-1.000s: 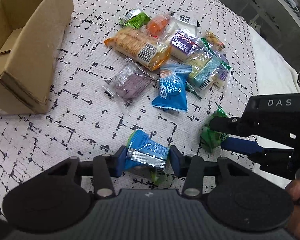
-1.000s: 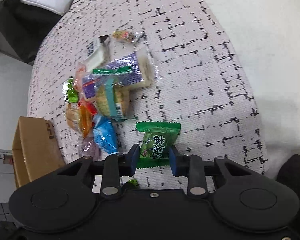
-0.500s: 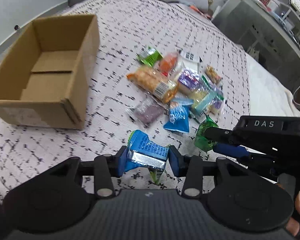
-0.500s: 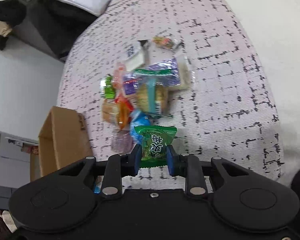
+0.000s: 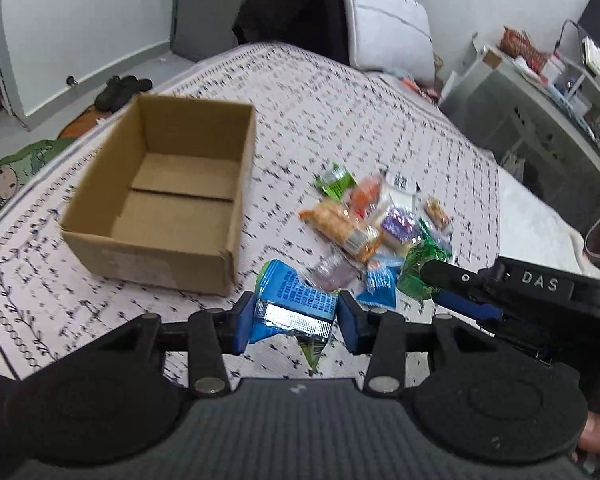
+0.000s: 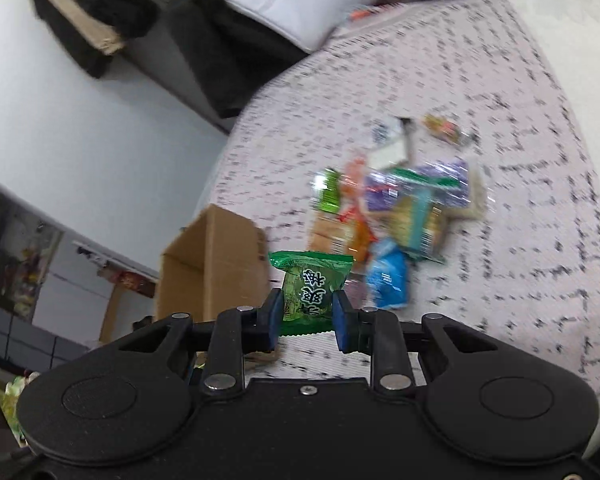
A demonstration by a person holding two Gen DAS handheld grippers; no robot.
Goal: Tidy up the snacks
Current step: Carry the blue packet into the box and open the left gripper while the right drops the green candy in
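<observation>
Carrying two snacks toward the cardboard box [image 5: 160, 196] seems to be the step in hand. The left hand-held gripper [image 5: 296, 322] is closed on a blue snack packet [image 5: 294, 300], and the right hand-held gripper [image 6: 306, 318] is closed on a green snack packet [image 6: 310, 288]; both packets are lifted above the bed. The box stands open and has nothing inside, left of the pile of snacks [image 5: 376, 220]. I judge that the next move calls for bringing each packet over the box opening and only then releasing it. The surface is a bedspread [image 5: 340, 100] with black dashes, in a bedroom with a pillow [image 5: 388, 32] and a grey cabinet [image 5: 540, 128].
</observation>
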